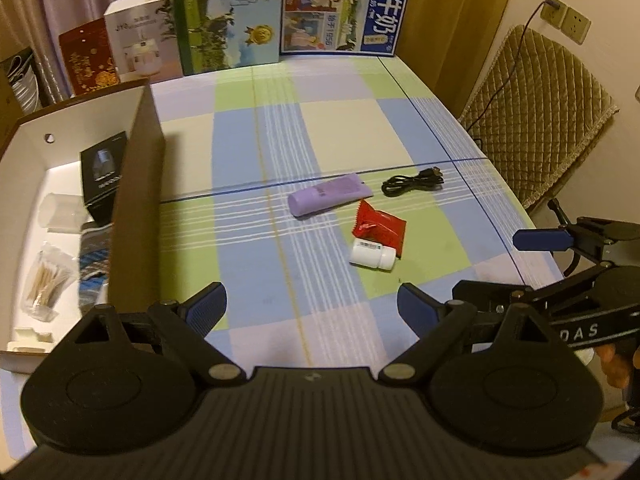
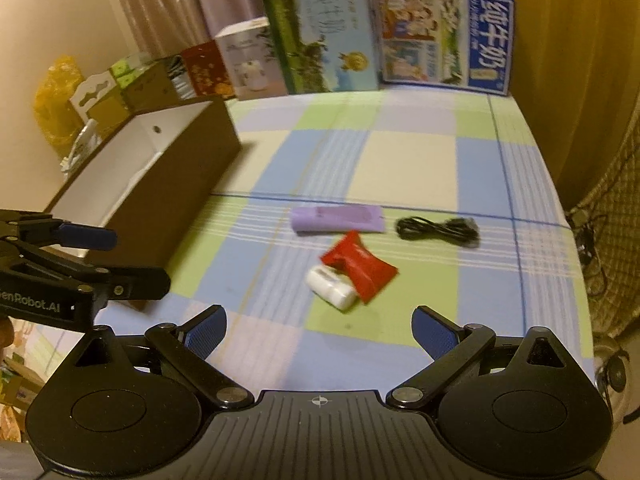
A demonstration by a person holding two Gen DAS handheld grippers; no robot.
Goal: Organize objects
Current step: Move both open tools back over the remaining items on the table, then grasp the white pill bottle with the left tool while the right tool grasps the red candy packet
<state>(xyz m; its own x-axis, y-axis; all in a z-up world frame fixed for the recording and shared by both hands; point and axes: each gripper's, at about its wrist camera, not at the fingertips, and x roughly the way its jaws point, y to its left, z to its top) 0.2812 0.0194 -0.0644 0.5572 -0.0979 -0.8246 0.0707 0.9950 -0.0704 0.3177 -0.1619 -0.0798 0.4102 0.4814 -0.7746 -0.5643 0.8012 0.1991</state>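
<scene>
Both the left gripper and the right gripper hang above the checked tablecloth with their fingers wide apart and nothing between them. On the cloth in front of them lie four things close together: a purple tube, just beside it on the right a coiled black cable, and nearer to the grippers a red packet which touches a small white bottle lying on its side. At the left edge of the table stands an open brown box with white inside, and in it are a black carton, a bag of wooden sticks and some other small items which I cannot identify.
</scene>
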